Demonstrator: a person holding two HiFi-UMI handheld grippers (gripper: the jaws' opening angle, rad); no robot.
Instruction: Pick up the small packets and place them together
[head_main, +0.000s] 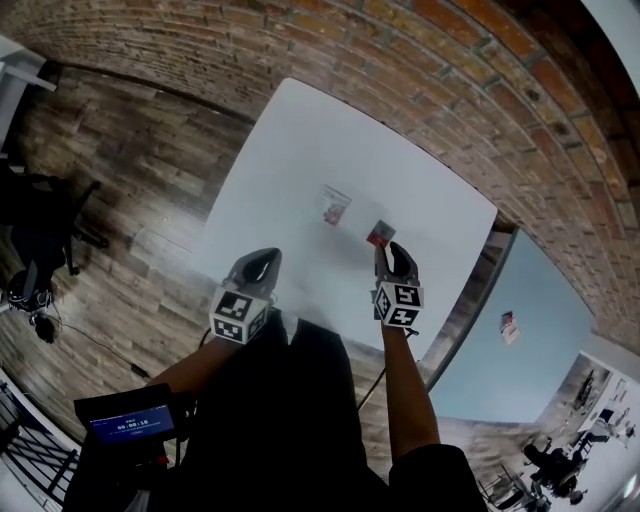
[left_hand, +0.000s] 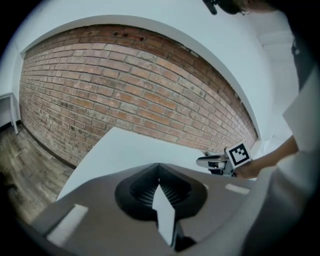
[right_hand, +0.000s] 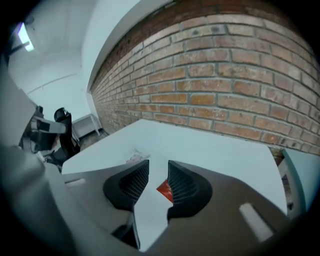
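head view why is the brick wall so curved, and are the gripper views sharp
Head view: wide-angle lens bows the brick wall and table edges; left gripper view: same bowing, dark corners; right gripper view: the red packet looks soft.

Head view downward, gripper views share table (head_main: 300, 160)

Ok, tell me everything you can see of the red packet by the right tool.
The red packet is small, flat and roughly square, red with a darker patch, seemingly glossy film. It lies flat on the white table, just ahead of the right tool, whose jaws stand apart; the right gripper view shows a red corner through the gap, touching neither pad. The paler packet lies apart from it.
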